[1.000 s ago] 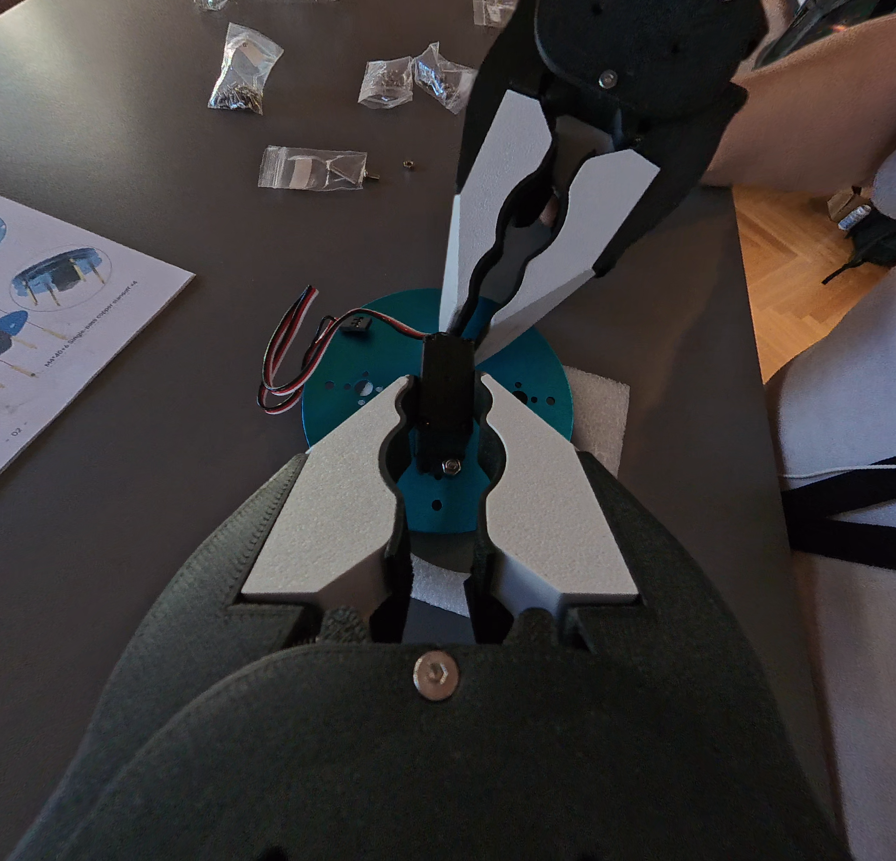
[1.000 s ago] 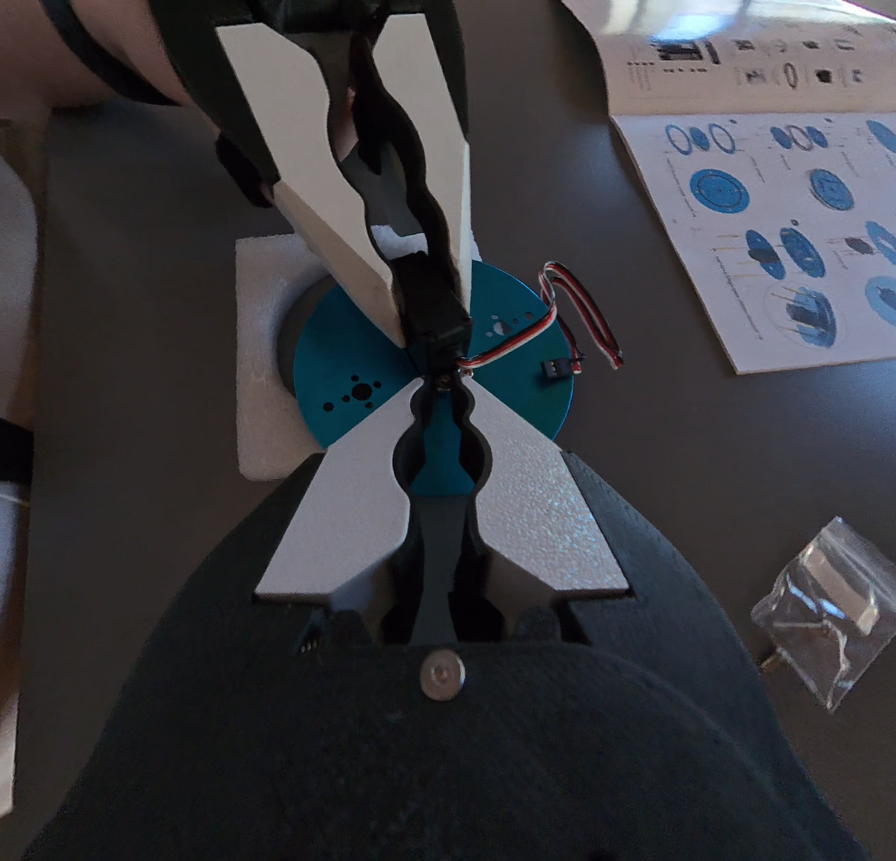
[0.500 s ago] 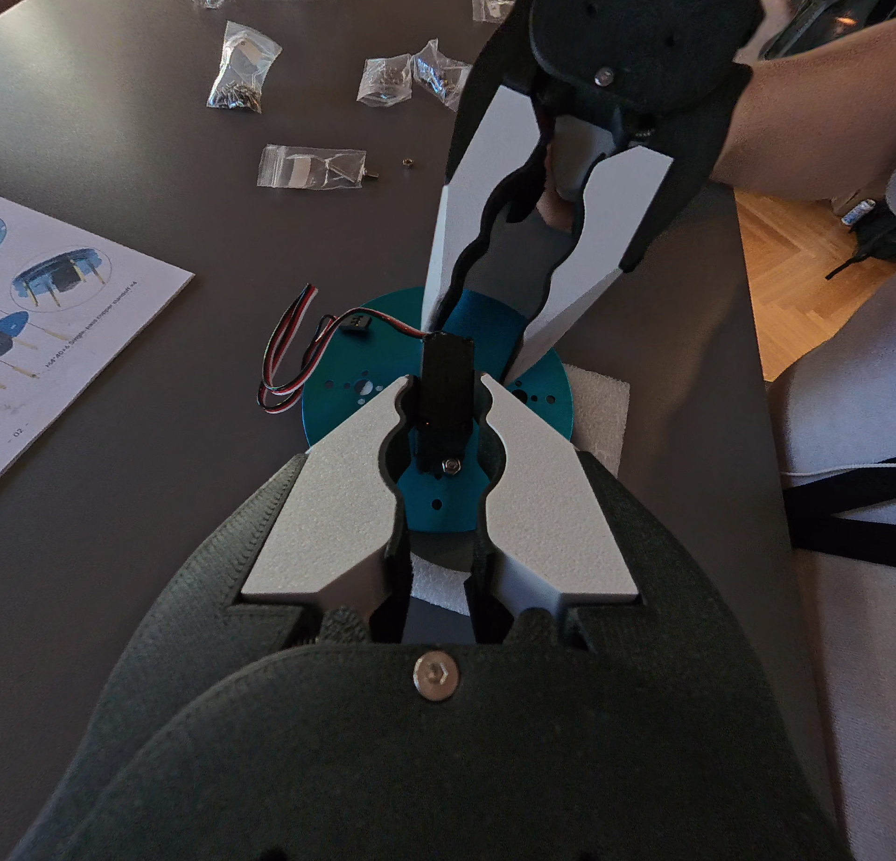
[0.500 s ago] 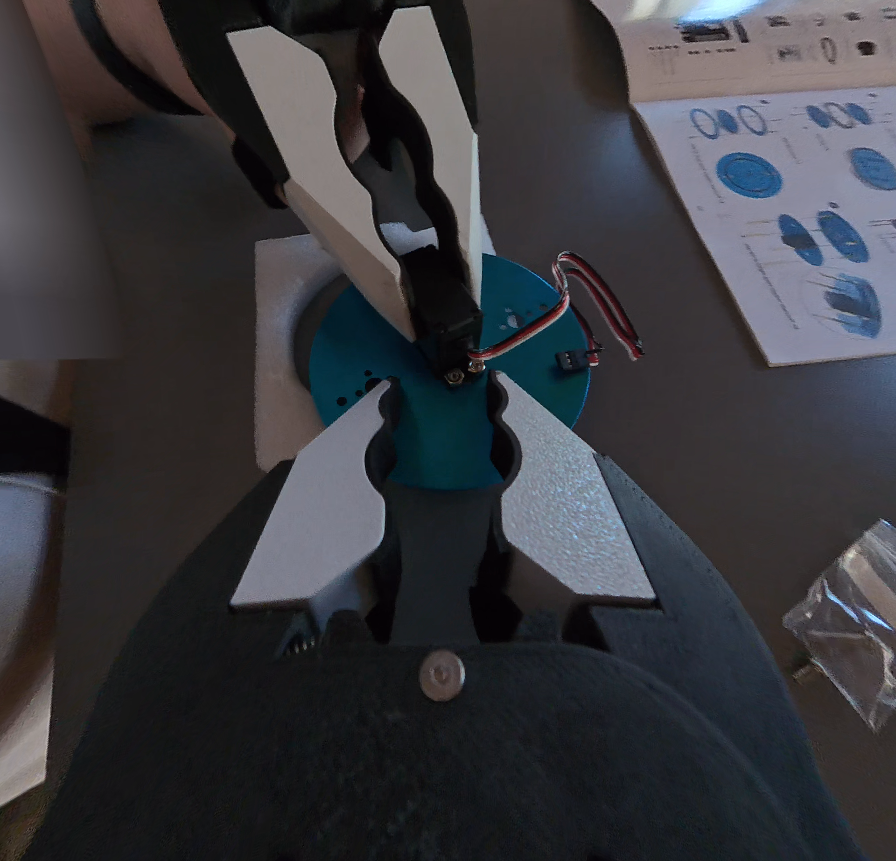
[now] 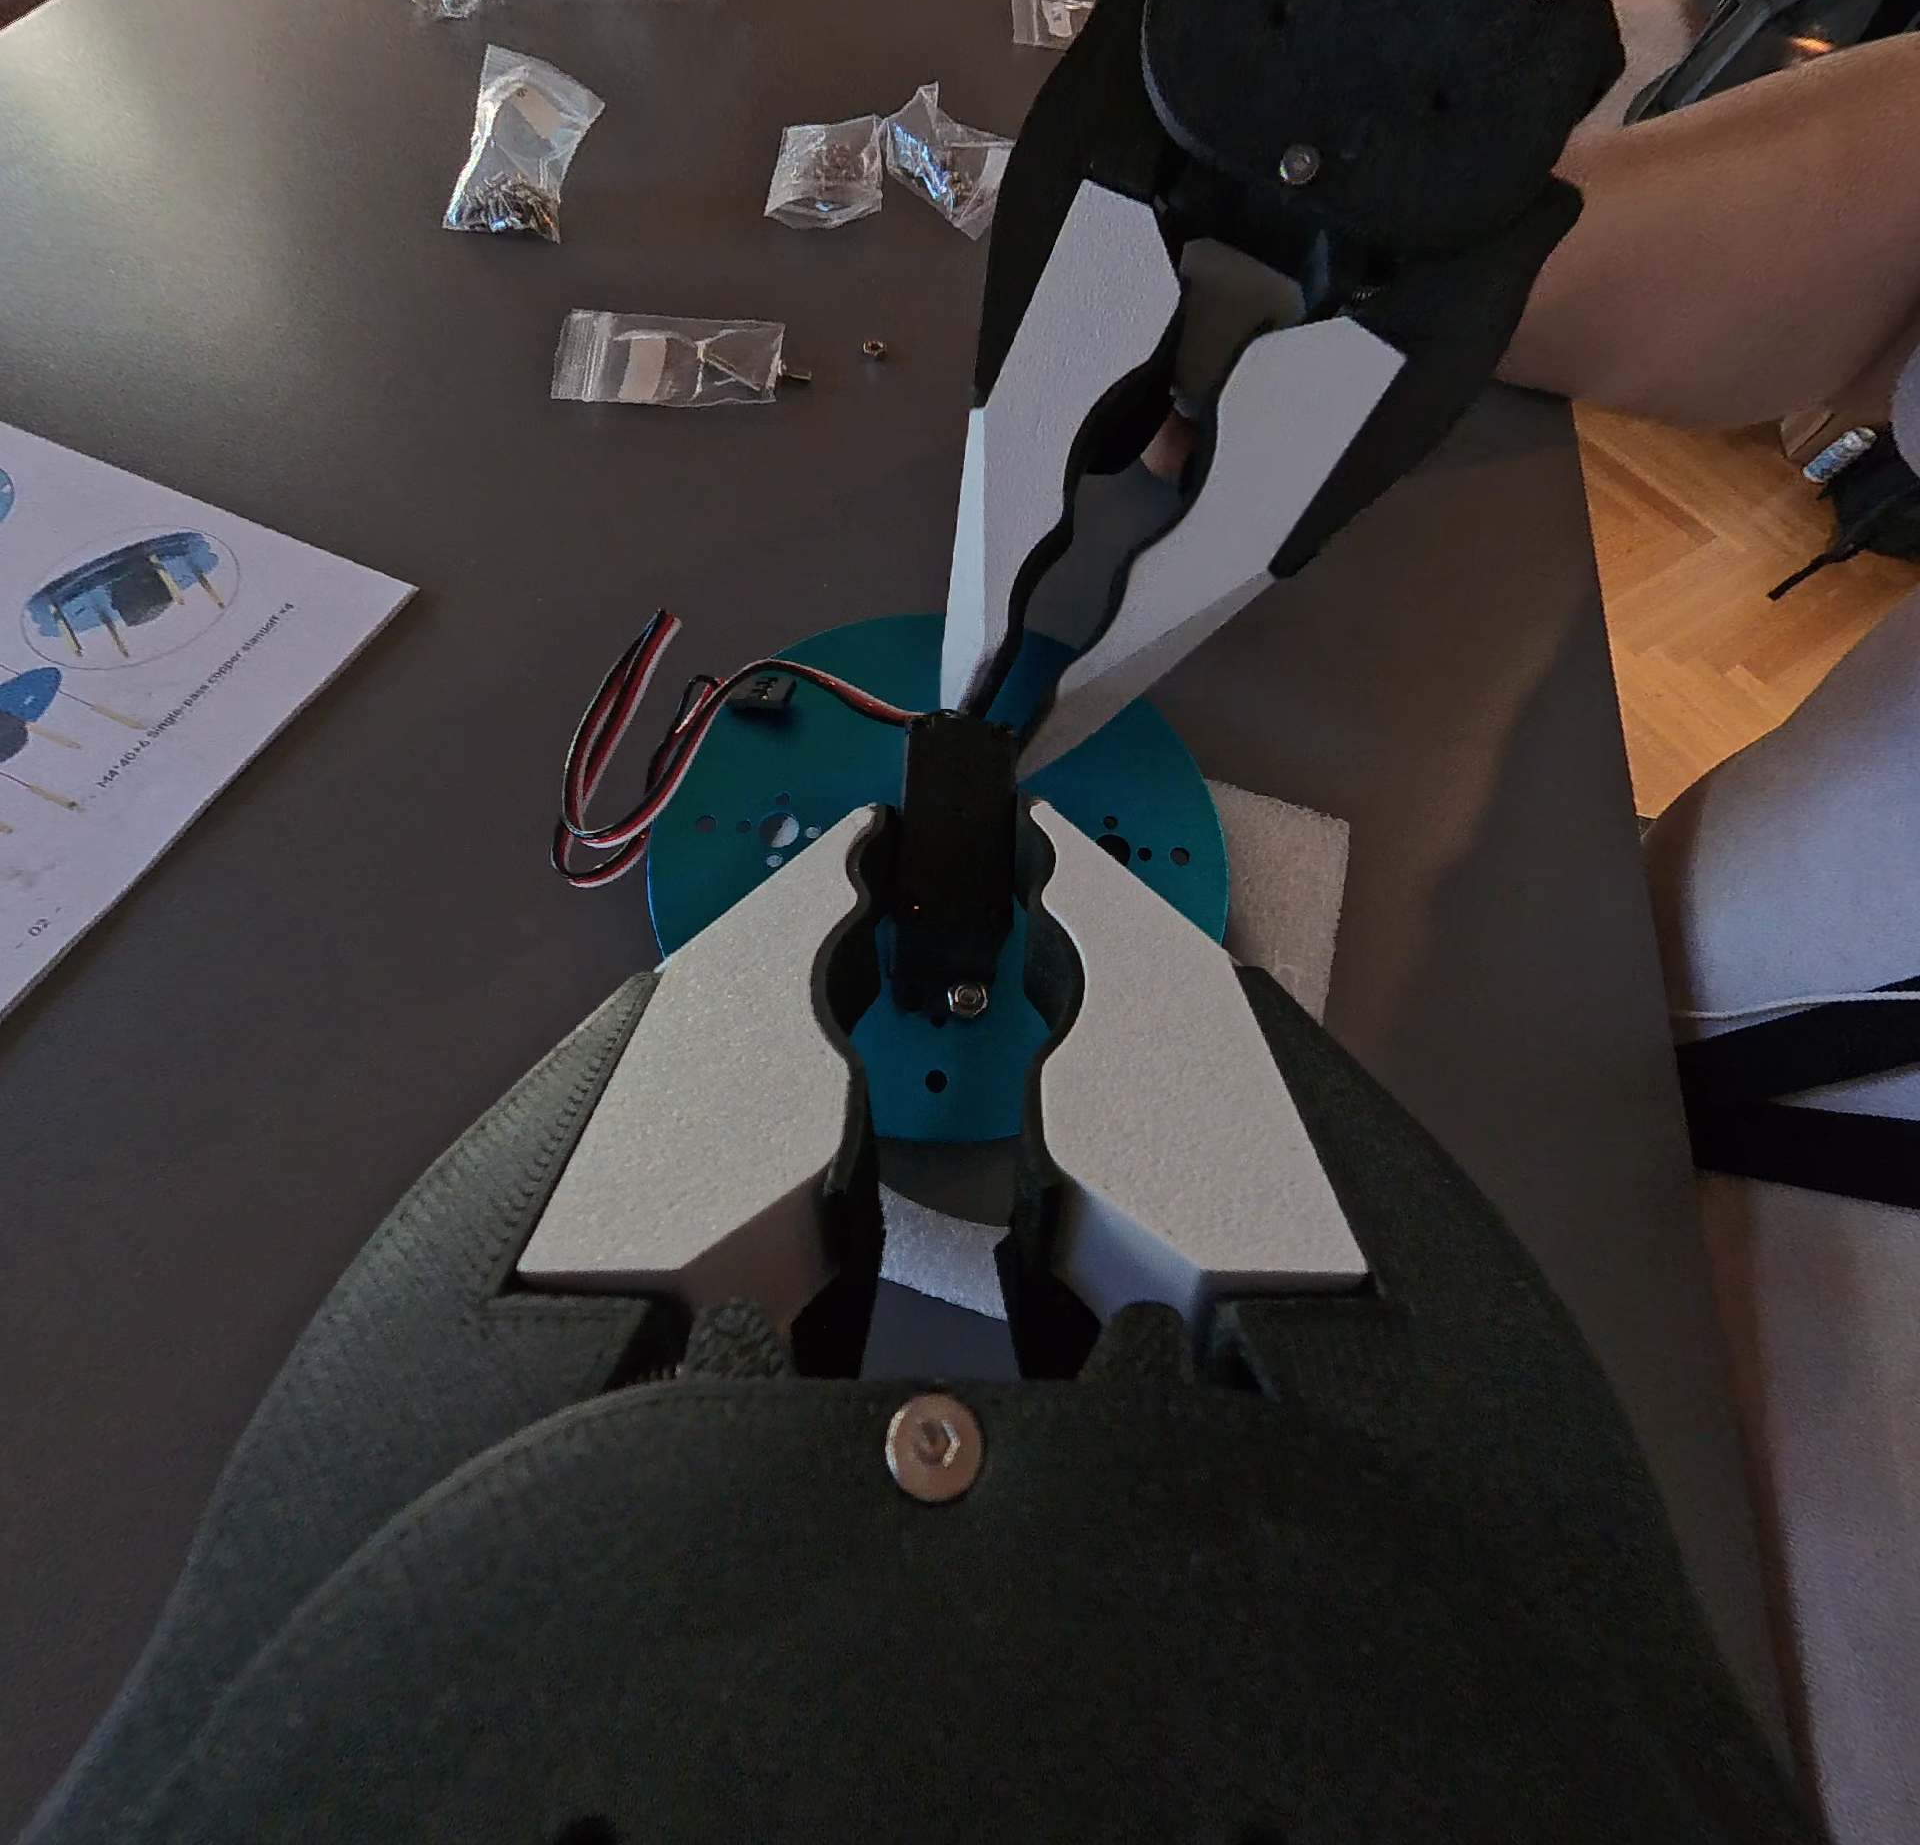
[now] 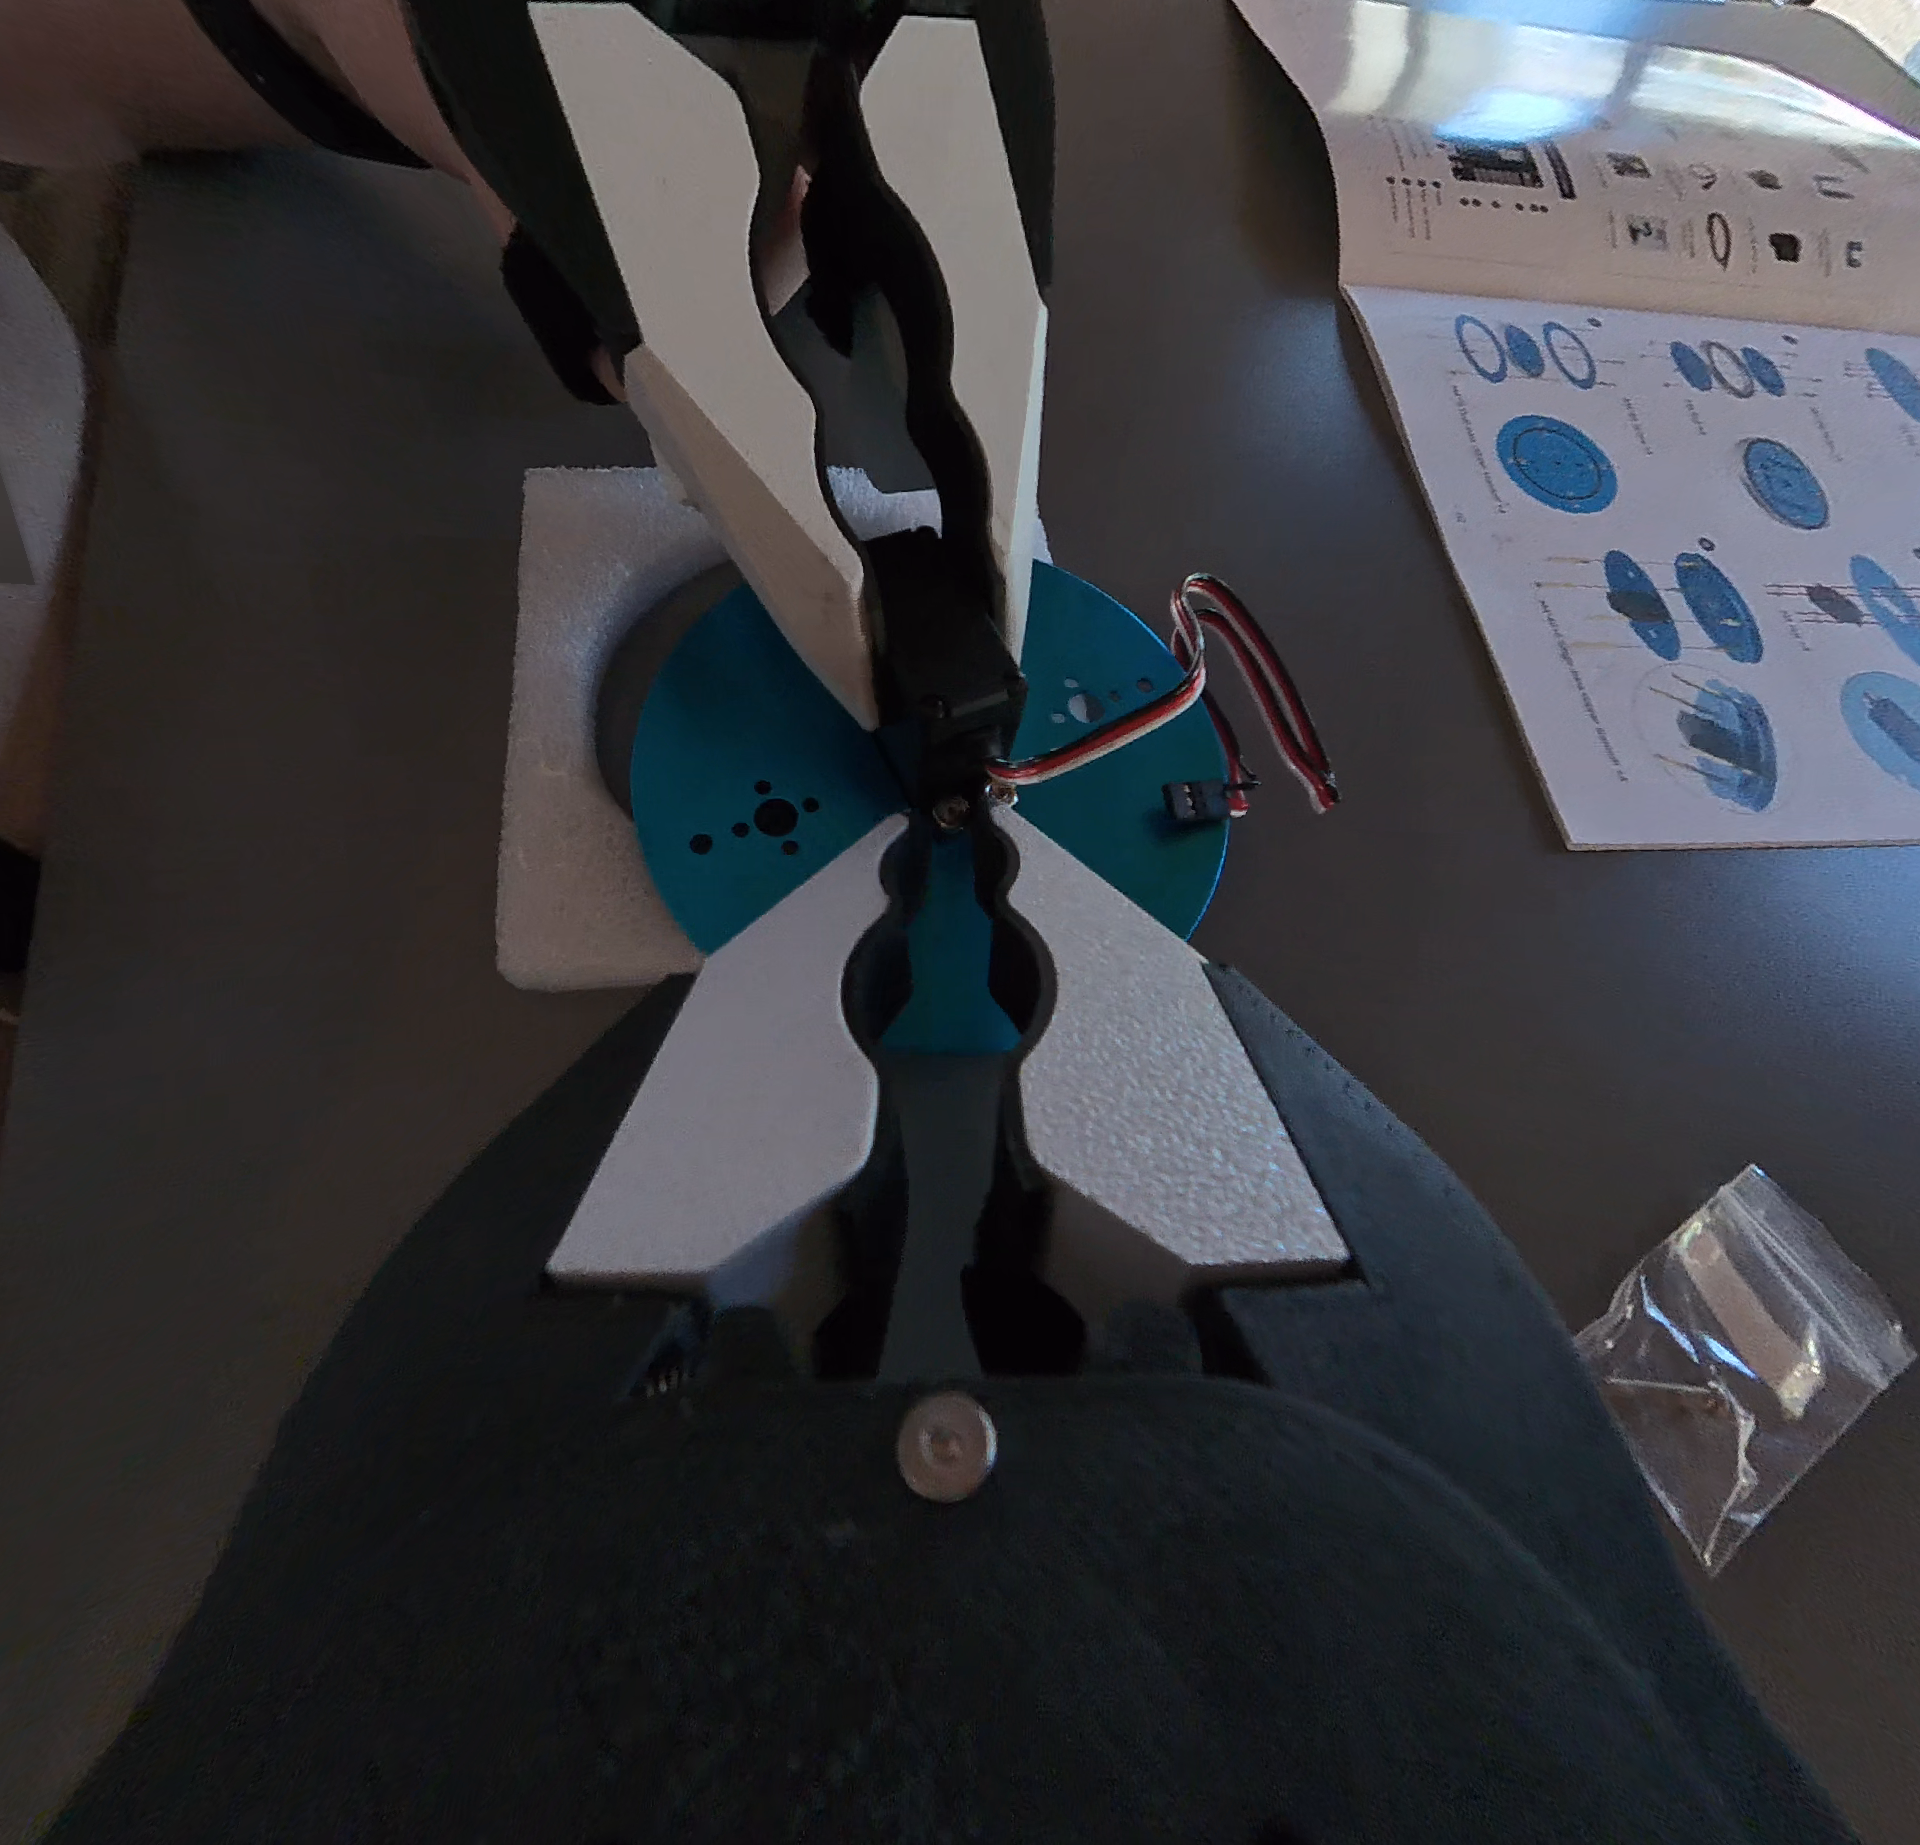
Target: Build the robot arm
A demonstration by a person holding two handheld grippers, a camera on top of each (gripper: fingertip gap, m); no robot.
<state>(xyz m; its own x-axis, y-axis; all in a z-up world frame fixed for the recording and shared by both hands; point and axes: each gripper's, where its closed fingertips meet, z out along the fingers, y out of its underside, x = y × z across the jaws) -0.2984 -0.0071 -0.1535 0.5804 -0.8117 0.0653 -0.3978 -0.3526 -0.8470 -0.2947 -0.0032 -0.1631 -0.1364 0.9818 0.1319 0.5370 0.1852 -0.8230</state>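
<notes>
A round blue metal disc [image 5: 727, 860] lies on a white foam pad [image 5: 1288, 860] on a dark table. A black servo [image 5: 956, 839] with red, white and black wires [image 5: 613, 756] stands on the disc. My left gripper [image 5: 956, 829] is shut on the servo's sides; a hex nut [image 5: 966, 998] sits on its near tab. My right gripper [image 5: 997, 715] comes from the far side, tips at the servo's far end. In the right wrist view my right gripper [image 6: 956, 834] is pinched on a small metal fastener [image 6: 948, 813] at the servo's [image 6: 935, 652] tab, above the disc [image 6: 748, 735].
An open instruction booklet [image 5: 156, 652] lies left of the disc; it also shows in the right wrist view [image 6: 1662, 445]. Several small clear bags of hardware [image 5: 665, 356] lie on the far side of the table, and one [image 6: 1745, 1348] near my right gripper. The table edge and wooden floor [image 5: 1714, 600] are at the right. My two grippers' fingertips are within a few centimetres of each other.
Half a second ago my right gripper was open and drawn back from the servo. Now it has moved in and shut at the servo's far tab. My left gripper has held still.
</notes>
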